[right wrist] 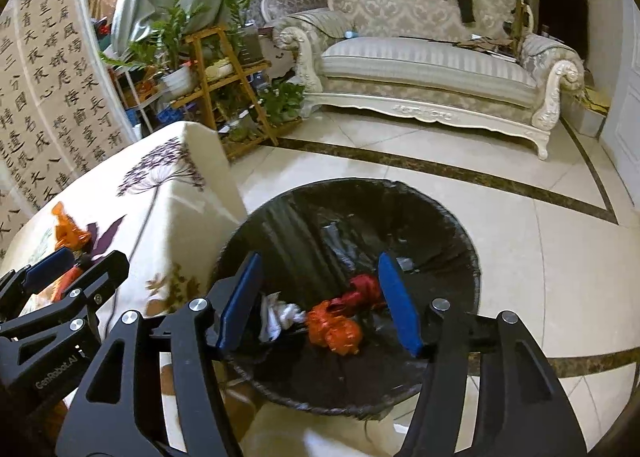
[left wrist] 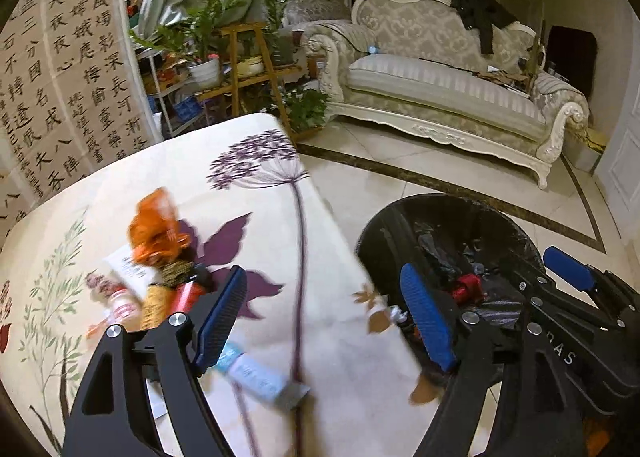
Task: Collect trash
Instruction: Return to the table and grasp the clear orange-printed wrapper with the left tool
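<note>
My left gripper is open and empty above the flowered tablecloth. Left of it lies a pile of trash: an orange wrapper, a white paper and a small bottle. A white-blue tube lies under its left finger. My right gripper is open and empty over the black-lined trash bin, which holds an orange wrapper, a red wrapper and crumpled white paper. The bin also shows in the left wrist view, with my right gripper above it.
The table edge stands right beside the bin. A cream sofa and a wooden plant shelf stand at the back. A calligraphy screen is at the left. Tiled floor lies around the bin.
</note>
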### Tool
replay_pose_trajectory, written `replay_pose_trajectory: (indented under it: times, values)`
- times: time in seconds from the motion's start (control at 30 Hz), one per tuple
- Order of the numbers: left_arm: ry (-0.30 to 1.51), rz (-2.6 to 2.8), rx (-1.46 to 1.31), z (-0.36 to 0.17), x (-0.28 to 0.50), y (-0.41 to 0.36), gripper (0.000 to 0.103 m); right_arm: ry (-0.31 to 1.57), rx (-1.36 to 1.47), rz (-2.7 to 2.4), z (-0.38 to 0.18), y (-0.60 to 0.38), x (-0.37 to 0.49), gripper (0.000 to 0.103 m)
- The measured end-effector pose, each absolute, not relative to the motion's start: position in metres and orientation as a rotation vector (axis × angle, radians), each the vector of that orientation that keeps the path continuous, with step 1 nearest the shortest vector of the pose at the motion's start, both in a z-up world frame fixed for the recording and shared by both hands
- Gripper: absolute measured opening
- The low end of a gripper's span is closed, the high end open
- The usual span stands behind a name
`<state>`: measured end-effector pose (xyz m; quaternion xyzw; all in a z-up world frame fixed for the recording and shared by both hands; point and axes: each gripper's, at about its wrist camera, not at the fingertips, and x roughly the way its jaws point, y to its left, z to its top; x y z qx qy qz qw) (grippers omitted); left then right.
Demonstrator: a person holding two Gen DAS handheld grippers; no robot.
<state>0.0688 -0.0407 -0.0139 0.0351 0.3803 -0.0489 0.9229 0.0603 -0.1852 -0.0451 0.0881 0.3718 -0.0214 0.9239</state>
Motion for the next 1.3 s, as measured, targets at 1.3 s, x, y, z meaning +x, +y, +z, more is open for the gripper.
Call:
replay_pose_trajectory:
  times: [1.3]
  values:
    - [0.904,0.132,-0.107,-0.051,0.026,0.126,0.044,0.822,0.051,0.258,-0.046,-0.041,0.044,0.059]
